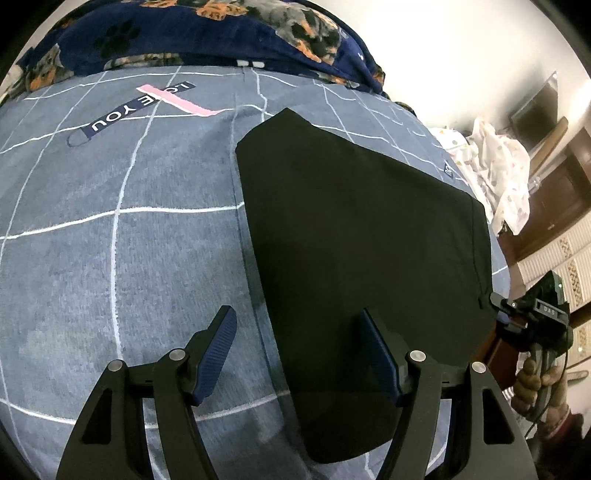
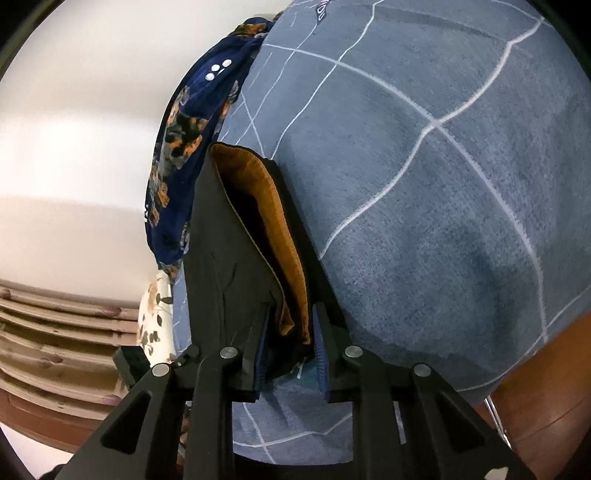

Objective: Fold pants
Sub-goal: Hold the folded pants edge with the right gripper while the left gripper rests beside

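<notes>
- Where the left wrist camera looks down, we see the black folded pants (image 1: 362, 229) lying flat on the grey-blue bedsheet with a white grid pattern (image 1: 110, 221), towards its right edge.
- Our left gripper (image 1: 299, 343) hovers above the near left edge of the pants with its jaws apart, nothing between them; one blue ribbed pad (image 1: 218, 350) is over the sheet, the other over the black cloth.
- At the far right of that view, our right gripper (image 1: 496, 308) meets the near right corner of the pants, with a hand (image 1: 535, 376) on its grip.
- Beyond the pants lies a navy floral blanket (image 1: 221, 33).
- Through the right wrist camera, our right gripper (image 2: 291, 350) is clamped on the pants (image 2: 229, 258) at the waistband, where an orange-brown lining (image 2: 273, 221) shows between the black layers.
- Beneath, the bedsheet (image 2: 443, 184) fills the right of that view.
</notes>
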A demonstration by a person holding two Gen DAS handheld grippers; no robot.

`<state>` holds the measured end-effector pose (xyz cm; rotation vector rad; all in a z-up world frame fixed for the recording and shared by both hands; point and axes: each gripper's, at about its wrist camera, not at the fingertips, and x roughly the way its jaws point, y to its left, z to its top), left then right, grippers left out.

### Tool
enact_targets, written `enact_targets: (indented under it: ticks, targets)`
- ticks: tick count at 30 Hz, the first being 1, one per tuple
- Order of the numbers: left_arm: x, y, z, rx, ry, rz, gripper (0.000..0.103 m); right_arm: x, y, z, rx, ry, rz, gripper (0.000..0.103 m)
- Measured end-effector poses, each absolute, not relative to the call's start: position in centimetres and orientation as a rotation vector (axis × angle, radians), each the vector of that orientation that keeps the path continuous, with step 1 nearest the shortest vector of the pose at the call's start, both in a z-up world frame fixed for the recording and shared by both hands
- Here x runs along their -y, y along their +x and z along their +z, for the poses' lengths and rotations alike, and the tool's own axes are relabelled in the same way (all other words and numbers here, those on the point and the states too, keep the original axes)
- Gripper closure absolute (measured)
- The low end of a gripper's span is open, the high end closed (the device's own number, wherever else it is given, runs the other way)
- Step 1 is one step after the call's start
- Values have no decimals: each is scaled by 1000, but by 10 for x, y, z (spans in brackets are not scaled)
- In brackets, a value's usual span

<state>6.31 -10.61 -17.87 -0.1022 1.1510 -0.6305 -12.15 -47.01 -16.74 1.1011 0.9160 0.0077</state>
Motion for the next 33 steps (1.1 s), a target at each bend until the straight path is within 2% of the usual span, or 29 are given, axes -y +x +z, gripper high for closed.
enact_targets:
  ticks: [16, 27, 29, 33]
  targets:
    - [114, 72, -177, -1134, -24, -628, 34, 464, -115, -155, -928, 995, -6, 83]
    - [123, 74, -176, -1113, 62, -617, 31, 458, -102, -145, -936, 879, -28, 65]
    - [123, 74, -176, -1114, 65, -614, 30, 459, -101, -146, -942, 875, -36, 58]
    - [124, 74, -176, -1112, 70, -611, 30, 459, -99, -148, -944, 881, -29, 57]
